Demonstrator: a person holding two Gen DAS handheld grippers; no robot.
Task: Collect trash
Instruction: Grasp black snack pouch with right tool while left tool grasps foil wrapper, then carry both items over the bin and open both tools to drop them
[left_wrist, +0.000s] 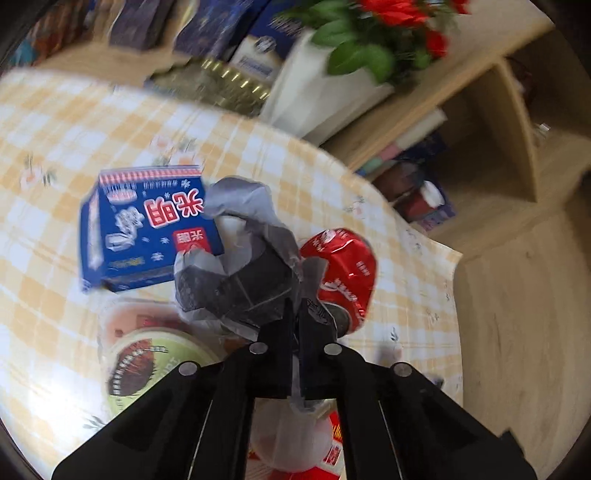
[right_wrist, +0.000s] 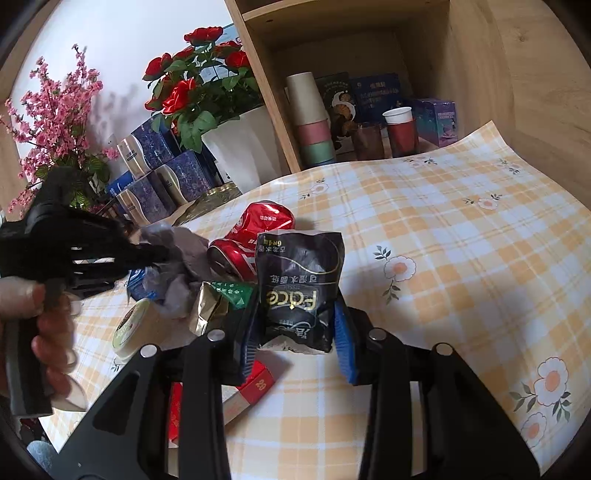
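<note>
Right tool (right_wrist: 295, 328) clamped on black tissue pack (right_wrist: 301, 291), left tool (left_wrist: 295, 314) on crumpled gray bag (left_wrist: 240, 251), red can (left_wrist: 343, 273) just beside.

Soft, even daylight fills both fisheye views, edges bowed and dark-cornered; the left wrist view smears with motion blur, the right stays sharp.

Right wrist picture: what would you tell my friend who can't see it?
The right claw grips a black Face tissue pack above a yellow checked tablecloth. Crushed red cans and other trash lie behind; the left claw holds grey plastic.
</note>
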